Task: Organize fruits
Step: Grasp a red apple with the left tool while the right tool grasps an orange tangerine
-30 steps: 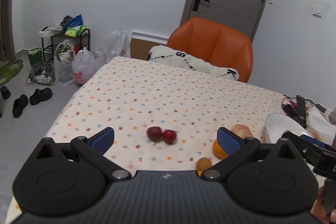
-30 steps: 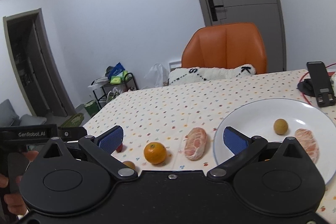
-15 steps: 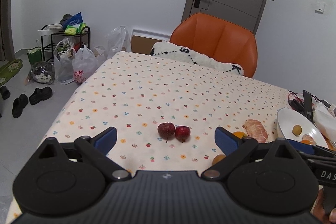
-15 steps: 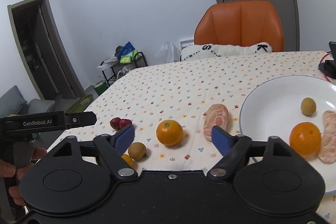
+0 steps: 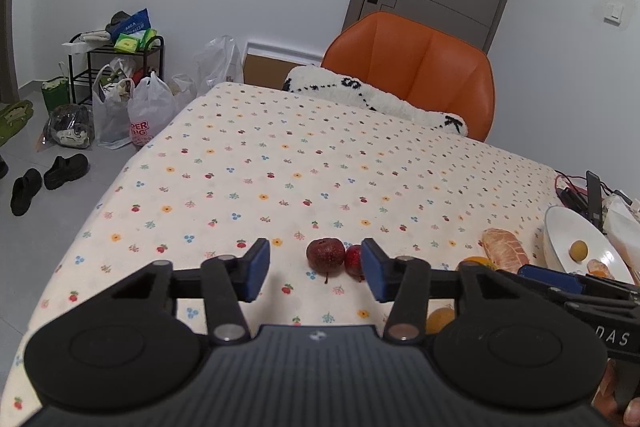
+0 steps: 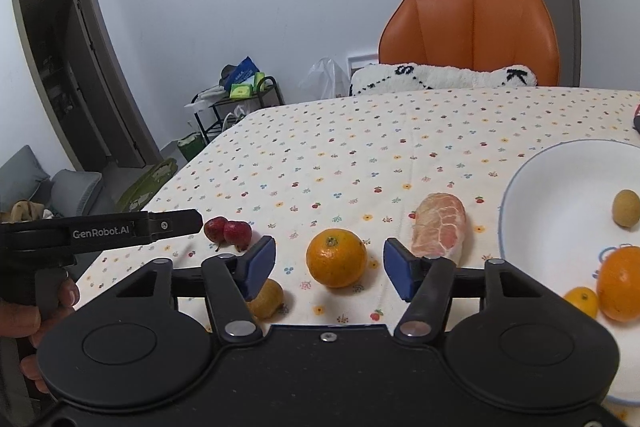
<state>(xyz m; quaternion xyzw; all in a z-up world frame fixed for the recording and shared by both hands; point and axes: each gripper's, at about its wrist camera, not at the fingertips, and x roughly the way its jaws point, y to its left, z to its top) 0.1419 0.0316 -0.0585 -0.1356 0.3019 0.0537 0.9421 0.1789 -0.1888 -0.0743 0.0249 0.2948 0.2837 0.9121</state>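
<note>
A: What did the left gripper (image 5: 314,270) look like at that moment?

B: Its two black plastic arms ended in flat blue pads, and they stood parted with nothing between them. Past the pads lay two small dark red fruits (image 5: 335,255), round and a little wrinkled, touching each other on the cream cotton tablecloth (image 5: 280,167) with its small printed flowers.

A: And the right gripper (image 6: 329,269)?

B: It was of the same make, and its blue pads stood apart too, holding nothing. A round orange (image 6: 336,257) with a dimpled, shiny skin sat on the cloth in line with the gap, but it was beyond the pads, not touched by them.

A: Where was the other fruit?

B: A peeled pink citrus segment (image 6: 440,227), long and veined with white pith, lay just right of the orange, near the rim of the smooth white ceramic plate (image 6: 560,187). On the plate were a small matte brownish round fruit (image 6: 626,207), a second orange (image 6: 620,283) and a little yellow one (image 6: 582,301). Another brownish round fruit (image 6: 266,299) lay on the cloth, partly hidden behind the left pad of the right gripper.

A: What stood behind the table?

B: An orange chair with a padded leather-like back (image 6: 472,35), holding a fluffy white cushion with black letters (image 6: 440,77).
</note>
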